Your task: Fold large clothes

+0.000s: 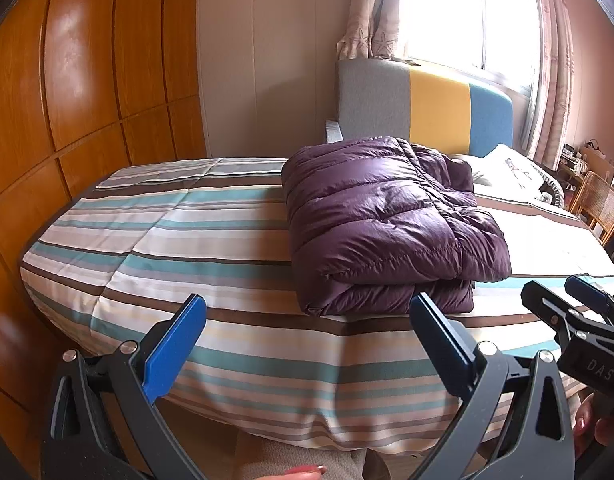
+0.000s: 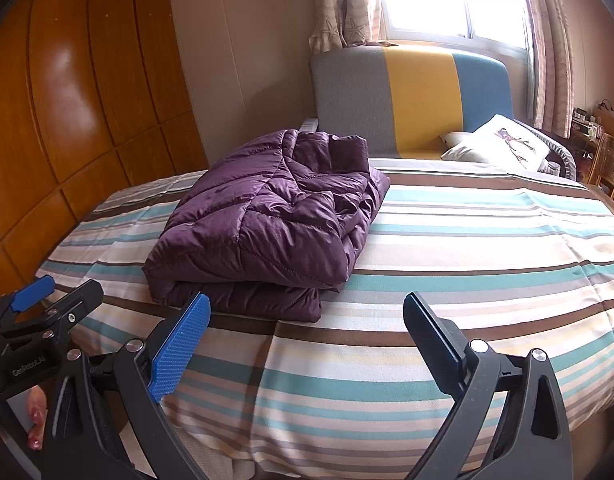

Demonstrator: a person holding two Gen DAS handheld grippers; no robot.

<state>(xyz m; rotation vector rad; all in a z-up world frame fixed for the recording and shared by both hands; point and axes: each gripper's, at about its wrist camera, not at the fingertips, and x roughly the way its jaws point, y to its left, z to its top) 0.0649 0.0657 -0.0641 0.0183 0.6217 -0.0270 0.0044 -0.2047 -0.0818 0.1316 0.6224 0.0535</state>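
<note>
I have both tools hanging off the near edge of the bed (image 1: 235,216), and neither is touching anything. My left gripper (image 1: 307,336) has its jaws spread wide with nothing between them, only striped bedcover showing in the gap. My right gripper (image 2: 307,336) is just as wide apart and equally empty. In the left wrist view the right gripper shows at the right edge, near the bed's near edge; in the right wrist view the left one sits at the left edge, beside a fingertip with a pink nail.

The purple down jacket (image 2: 267,216) lies folded into a thick, puffy bundle on the striped bedcover (image 2: 467,240), toward the near side of the bed and left of its middle as the right wrist camera sees it. Its folded edge faces me, with two layers stacked one on the other; the top surface is wrinkled and glossy. The jacket is apart from both grippers, a little beyond the fingertips.

At the far end stands a headboard (image 2: 411,96) in grey, yellow and blue panels. A white pillow (image 2: 499,142) with a dark print leans near its right side. A bright window (image 2: 451,0) with patterned curtains sits behind it. Wooden wardrobe doors (image 1: 87,80) fill the left side, and a rattan chair (image 1: 599,208) stands at the far right.
</note>
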